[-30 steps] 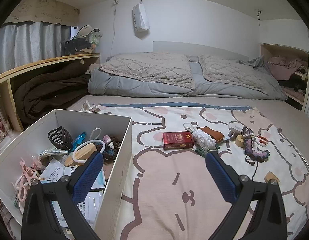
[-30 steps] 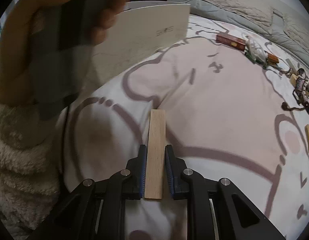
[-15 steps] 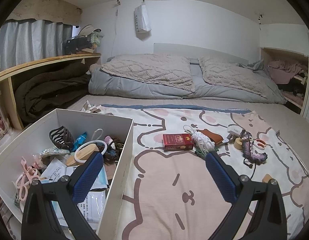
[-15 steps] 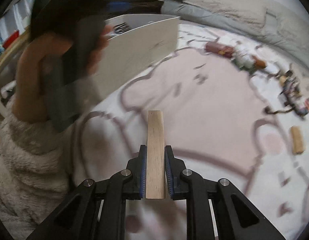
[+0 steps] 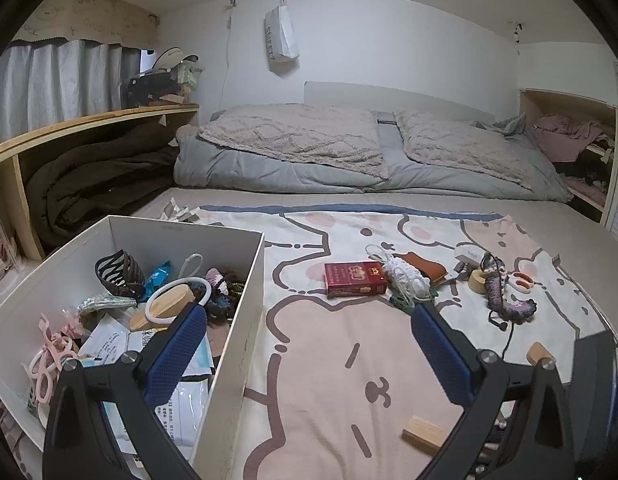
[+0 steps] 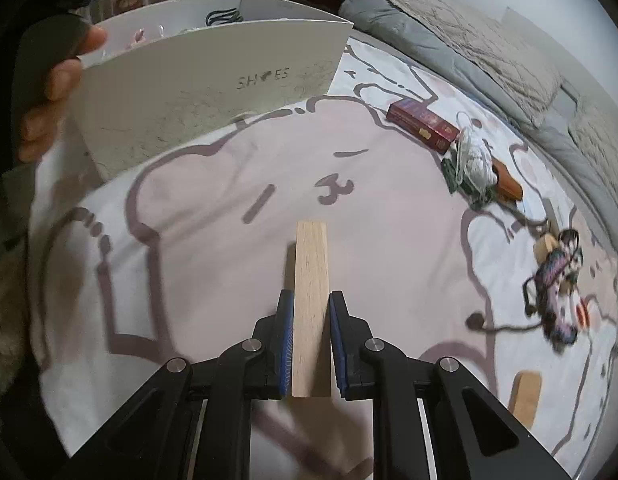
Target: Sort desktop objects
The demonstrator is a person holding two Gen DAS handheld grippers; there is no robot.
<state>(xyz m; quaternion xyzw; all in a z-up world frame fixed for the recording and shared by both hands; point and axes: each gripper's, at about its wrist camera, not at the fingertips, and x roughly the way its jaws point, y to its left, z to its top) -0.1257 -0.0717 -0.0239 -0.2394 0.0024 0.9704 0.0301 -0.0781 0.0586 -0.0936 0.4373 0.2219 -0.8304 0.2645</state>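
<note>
My right gripper [image 6: 311,300] is shut on a pale wooden block [image 6: 311,272], held lengthwise above the pink cartoon blanket [image 6: 229,240]. The end of that block [image 5: 423,436] shows low in the left wrist view. A white shoe box [image 5: 253,280] holding several small items stands on the left, and its side [image 6: 213,80] faces the right wrist view. My left gripper [image 5: 305,316] is open with nothing between its fingers, hovering over the box's right wall. A red packet [image 5: 355,278], a white cord bundle [image 5: 405,278] and a second wooden block [image 5: 541,352] lie on the blanket.
A tape roll [image 5: 477,280], a purple knitted piece [image 5: 505,296] and a brown leather piece [image 6: 509,188] lie at the right. A hand [image 6: 57,92] holds the left gripper beside the box. Grey bedding [image 5: 349,152] lies behind, and a wooden shelf [image 5: 89,124] runs along the left.
My right gripper has carried the block up and across the blanket while rolling. Its block and dark body now show at the lower right of the left wrist view. The left gripper has stayed put.
</note>
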